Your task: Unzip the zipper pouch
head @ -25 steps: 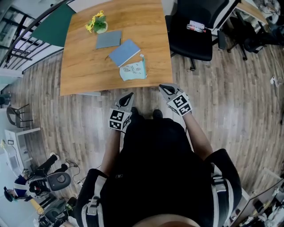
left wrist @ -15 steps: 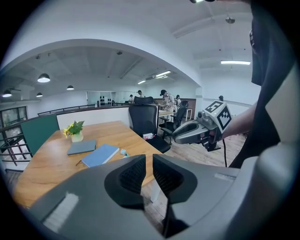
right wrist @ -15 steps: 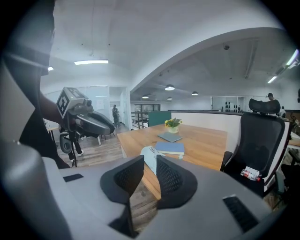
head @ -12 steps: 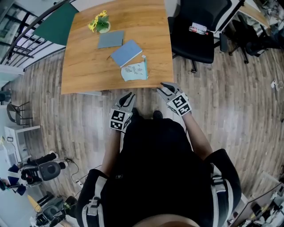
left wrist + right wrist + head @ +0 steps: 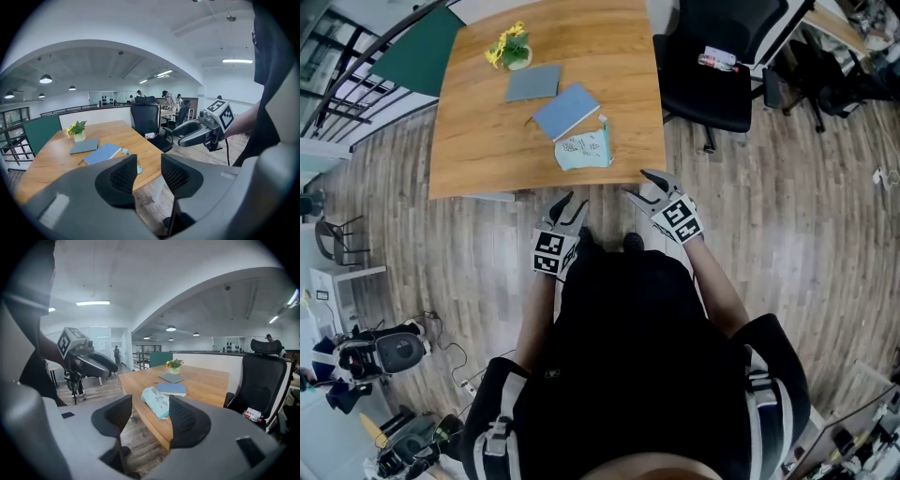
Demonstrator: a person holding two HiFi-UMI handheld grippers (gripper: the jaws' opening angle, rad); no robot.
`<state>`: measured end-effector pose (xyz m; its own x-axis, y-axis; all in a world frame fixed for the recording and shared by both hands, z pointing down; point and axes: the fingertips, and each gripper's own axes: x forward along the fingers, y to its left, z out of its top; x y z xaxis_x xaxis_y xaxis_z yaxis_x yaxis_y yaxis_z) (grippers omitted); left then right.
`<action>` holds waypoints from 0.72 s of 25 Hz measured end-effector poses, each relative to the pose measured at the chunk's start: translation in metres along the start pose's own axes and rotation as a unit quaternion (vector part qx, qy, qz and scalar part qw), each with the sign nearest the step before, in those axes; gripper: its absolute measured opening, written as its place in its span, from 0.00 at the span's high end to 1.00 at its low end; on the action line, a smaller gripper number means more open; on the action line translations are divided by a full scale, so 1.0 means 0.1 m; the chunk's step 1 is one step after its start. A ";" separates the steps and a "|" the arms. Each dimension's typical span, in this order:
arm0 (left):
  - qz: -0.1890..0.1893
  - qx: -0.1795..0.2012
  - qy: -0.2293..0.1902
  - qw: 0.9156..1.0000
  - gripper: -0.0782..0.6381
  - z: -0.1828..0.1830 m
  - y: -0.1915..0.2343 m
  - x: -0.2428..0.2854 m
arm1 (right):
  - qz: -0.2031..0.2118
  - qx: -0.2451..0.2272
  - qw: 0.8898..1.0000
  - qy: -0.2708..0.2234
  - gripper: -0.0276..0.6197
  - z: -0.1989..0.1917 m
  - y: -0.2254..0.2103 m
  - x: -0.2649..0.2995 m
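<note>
Your left claw (image 5: 567, 201) and right claw (image 5: 638, 183) have both just been opening and now stand wide, with nothing between them. The pouch (image 5: 584, 150) lies untouched near the surface's (image 5: 478, 141) front edge, just ahead of you. Unzipping hasn't begun, so reach in.

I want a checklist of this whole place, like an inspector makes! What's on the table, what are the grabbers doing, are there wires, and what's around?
Surface: wooden table, mostly bare.
Job's things: zipper pouch, pale blue, lying flat by the table's near edge, untouched; too small to tell if it is zipped.
Clutter: blue notebook, grey notebook, flower pot, all behind the pouch.
Grippers: left gripper and right gripper both open, jaws just been opening, nothing between them, short of the pouch.
Cables: dark cable hanging under the right gripper.
Surroundings: black office chair with a small packet on its seat; wood floor.
</note>
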<state>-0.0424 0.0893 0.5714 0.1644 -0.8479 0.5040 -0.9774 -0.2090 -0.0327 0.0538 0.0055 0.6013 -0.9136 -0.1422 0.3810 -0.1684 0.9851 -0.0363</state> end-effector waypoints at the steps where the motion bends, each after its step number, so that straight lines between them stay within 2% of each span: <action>1: 0.000 0.001 0.001 1.000 0.67 -0.01 -0.01 0.00 | 0.001 0.001 1.000 0.000 0.57 -0.01 0.01 -0.01; 11: -0.010 0.017 0.005 1.000 0.65 0.05 -0.08 0.04 | -0.007 0.016 1.000 -0.001 0.57 -0.02 -0.01 -0.07; 18: -0.038 0.058 0.027 0.997 0.65 0.04 0.05 0.23 | -0.016 0.026 0.999 0.016 0.57 0.01 -0.01 0.10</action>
<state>-0.0432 0.0669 0.5794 0.2263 -0.8012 0.5540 -0.9399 -0.3288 -0.0915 0.0446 0.0033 0.6042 -0.8952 -0.1702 0.4120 -0.2176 0.9735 -0.0706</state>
